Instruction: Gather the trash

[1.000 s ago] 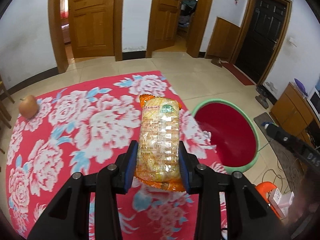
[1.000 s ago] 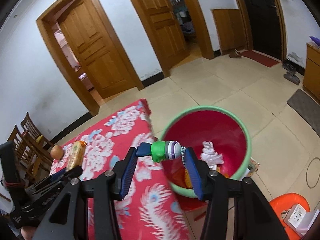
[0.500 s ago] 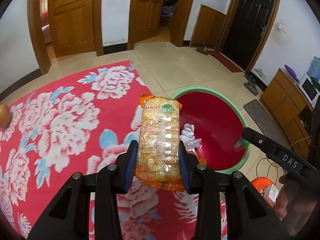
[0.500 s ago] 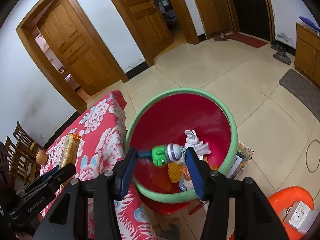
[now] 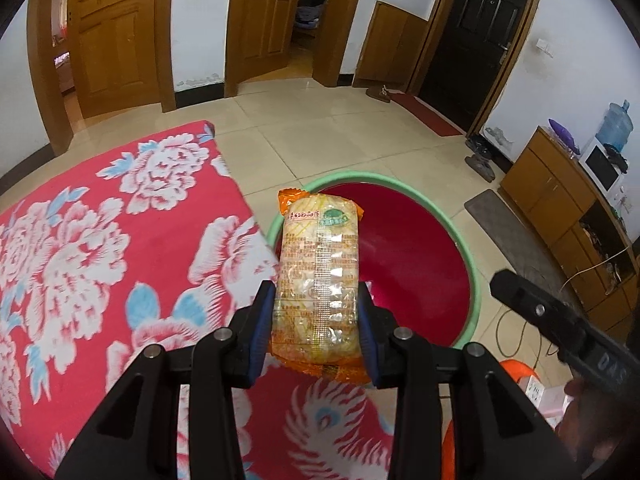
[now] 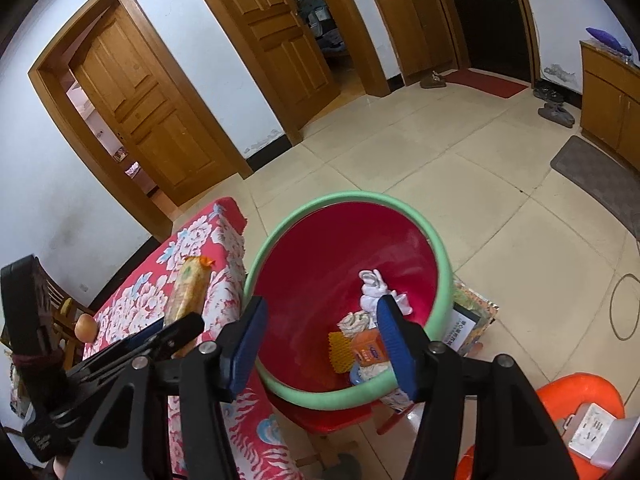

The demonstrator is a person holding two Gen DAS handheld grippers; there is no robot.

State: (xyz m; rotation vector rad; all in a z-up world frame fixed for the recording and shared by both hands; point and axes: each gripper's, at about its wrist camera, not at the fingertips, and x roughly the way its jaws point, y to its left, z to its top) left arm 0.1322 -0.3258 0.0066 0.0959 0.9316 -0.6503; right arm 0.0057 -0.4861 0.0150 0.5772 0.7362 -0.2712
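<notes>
Left wrist view. The left gripper (image 5: 316, 330) has its jaws closed against the two long sides of the snack packet (image 5: 318, 284), gripping the lower third. The packet is a clear film sleeve with orange crimped ends, and it stands forward along the fingers. Its far end hangs over the near rim of the bin (image 5: 468, 256), just past the right edge of the table (image 5: 120, 248), which carries a red floral cloth. The film looks thin and slick, and the contents appear brittle, so the packet is probably light and easily crushed. A hold across the flat middle, as here, suits it; the crimped ends would likely slip. The right gripper's body shows at the lower right, but its jaws are out of frame in this view.

Right wrist view. The right gripper (image 6: 326, 344) has its jaws spread wide with nothing between them, above the near rim of the bin (image 6: 344, 204). Inside the bin lie white tissue (image 6: 380, 290), an orange carton (image 6: 370, 350) and a yellow foam net (image 6: 338, 350). The snack packet (image 6: 188, 286) appears to the left, above the table's (image 6: 224, 240) right edge and beside the bin. A fruit (image 6: 85, 327) rests at the table's far left edge.
</notes>
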